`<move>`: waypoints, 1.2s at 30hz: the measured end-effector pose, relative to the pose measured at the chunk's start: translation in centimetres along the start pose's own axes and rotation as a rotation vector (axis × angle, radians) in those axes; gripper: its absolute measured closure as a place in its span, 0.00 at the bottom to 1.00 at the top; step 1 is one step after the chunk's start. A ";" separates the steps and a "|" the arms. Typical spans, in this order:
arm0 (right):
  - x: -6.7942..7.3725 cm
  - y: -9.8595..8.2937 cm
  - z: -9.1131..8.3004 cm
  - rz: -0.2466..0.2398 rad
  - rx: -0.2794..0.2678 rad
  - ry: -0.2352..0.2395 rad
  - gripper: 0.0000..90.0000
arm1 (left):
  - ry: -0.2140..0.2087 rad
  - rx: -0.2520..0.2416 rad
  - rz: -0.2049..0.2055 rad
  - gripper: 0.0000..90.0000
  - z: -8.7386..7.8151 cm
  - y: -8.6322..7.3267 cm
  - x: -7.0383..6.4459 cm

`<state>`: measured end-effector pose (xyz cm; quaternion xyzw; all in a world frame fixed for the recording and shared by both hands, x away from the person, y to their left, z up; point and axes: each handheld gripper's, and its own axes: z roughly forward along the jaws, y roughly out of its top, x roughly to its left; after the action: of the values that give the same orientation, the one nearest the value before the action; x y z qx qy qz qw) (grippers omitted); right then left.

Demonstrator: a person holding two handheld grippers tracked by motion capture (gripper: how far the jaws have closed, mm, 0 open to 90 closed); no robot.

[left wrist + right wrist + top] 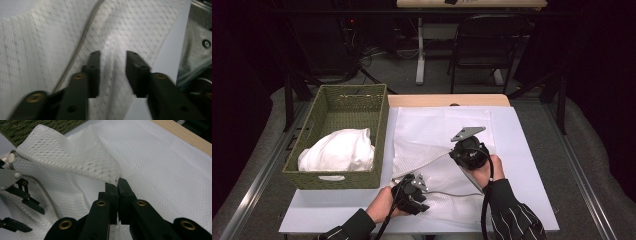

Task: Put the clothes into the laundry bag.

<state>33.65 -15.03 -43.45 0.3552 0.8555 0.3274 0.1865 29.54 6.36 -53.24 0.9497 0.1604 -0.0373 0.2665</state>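
Right gripper point(117, 185) first: its 2 black jaws are pressed together on a fold of the white mesh cloth point(160, 157), pinching the edge so 1 flap of fabric rises off the table and drapes back toward the basket side. In the high view that same right gripper point(460, 152) sits mid-table with its grey three-cornered plate on top, the person's hand wrapped round it from below.

Now the left gripper point(113, 62): 2 jaws standing clearly apart, a ridge of mesh cloth point(50, 50) running up between them, though whether either jaw touches the fabric is hard to tell through the blur. From above, the left gripper point(404, 181) is at the near edge of the cloth, close to the table's front, with 1 thin cable trailing right across the fabric.

The mesh cloth point(432, 125) itself lies spread over the white table top point(522, 165), 1 sheet, with a raised crease running diagonally between the 2 grippers.

Further out, 1 green woven basket point(382, 125) stands just left of the cloth, touching the table's left part, and holds 1 bundled white cloth point(339, 150). Beyond the table, 1 black chair point(482, 45) stands on the floor
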 end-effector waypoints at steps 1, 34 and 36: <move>0.0 0.0 0.1 -0.002 0.002 0.002 0.98 | -0.007 0.002 0.009 0.61 -0.4 -0.1 0.0; -0.1 -0.4 0.9 -0.023 0.029 0.028 0.98 | 0.098 -0.058 0.053 0.15 -13.5 -2.7 1.7; -0.1 -0.4 0.9 -0.026 0.033 0.027 0.98 | 0.101 -0.061 0.053 0.14 -14.3 -2.8 2.0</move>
<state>34.01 -14.91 -44.33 0.3428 0.8678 0.3155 0.1730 30.32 16.62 -42.67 0.9457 0.1493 0.0225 0.2877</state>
